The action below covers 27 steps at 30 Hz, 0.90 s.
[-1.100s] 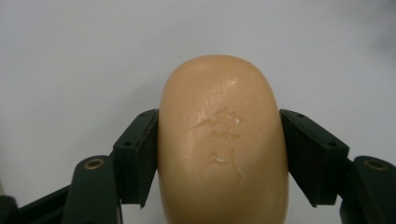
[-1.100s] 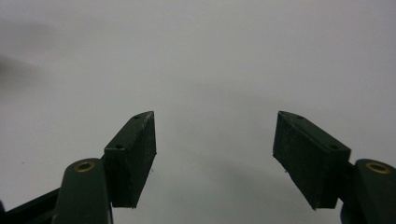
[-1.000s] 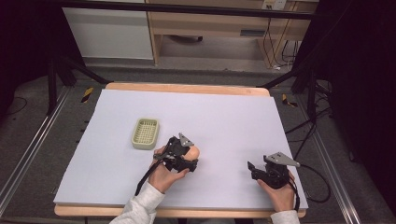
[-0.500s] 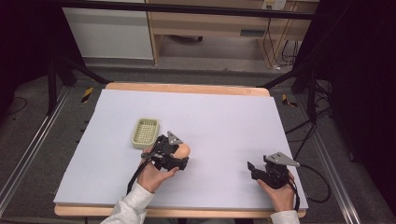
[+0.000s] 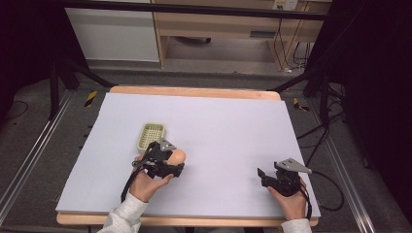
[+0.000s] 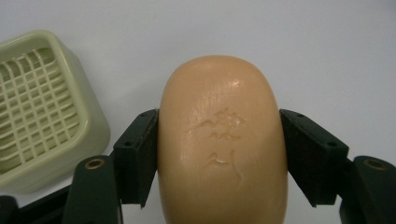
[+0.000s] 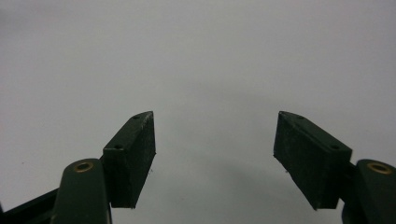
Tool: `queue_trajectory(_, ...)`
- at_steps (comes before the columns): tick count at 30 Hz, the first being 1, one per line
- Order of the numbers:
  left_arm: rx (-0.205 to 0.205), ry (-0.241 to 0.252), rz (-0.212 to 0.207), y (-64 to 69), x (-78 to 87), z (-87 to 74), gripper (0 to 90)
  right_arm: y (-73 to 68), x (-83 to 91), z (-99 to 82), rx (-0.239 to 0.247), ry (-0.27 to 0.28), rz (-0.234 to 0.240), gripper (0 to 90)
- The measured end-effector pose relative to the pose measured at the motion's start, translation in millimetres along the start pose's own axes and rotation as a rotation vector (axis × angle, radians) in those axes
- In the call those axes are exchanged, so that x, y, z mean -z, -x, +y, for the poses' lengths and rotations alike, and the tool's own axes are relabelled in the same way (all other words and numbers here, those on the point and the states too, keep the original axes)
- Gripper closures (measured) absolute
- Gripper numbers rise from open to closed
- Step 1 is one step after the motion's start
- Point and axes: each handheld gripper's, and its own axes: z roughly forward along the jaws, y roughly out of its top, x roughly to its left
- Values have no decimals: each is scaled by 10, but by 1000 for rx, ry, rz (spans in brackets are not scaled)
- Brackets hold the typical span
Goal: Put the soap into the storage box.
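A peach-coloured bar of soap [image 6: 223, 140] with a stamped mark sits between both pads of my left gripper [image 6: 219, 140], which is shut on it. From above, the left gripper [image 5: 176, 162] holds the soap [image 5: 178, 156] just off the near right corner of a pale green soap dish [image 5: 151, 135] with a grid insert. That dish [image 6: 42, 112] lies at the left of the left gripper view, apart from the soap. My right gripper [image 5: 262, 174] rests near the table's front right, and its jaws [image 7: 215, 154] stand open over bare white surface.
A white sheet [image 5: 228, 126] covers the wooden table [image 5: 194, 91]. Metal rails [image 5: 29, 160] run along both sides on the floor, and cables [image 5: 335, 194] trail off at the right. A wooden cabinet [image 5: 218, 24] stands beyond the far edge.
My left hand has carried the soap leftward and a little away, closer to the green dish. The right gripper has stayed where it was.
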Motion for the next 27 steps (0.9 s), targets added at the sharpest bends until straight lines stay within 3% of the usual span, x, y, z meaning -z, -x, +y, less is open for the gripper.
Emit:
queue_trajectory(11,37,1,33,-204,56,-84,319,-1,-4,-1,-5,-3,3,295)
queue_trajectory(27,87,4,79,-474,125,-51,320,-8,-2,2,0,4,13,293)
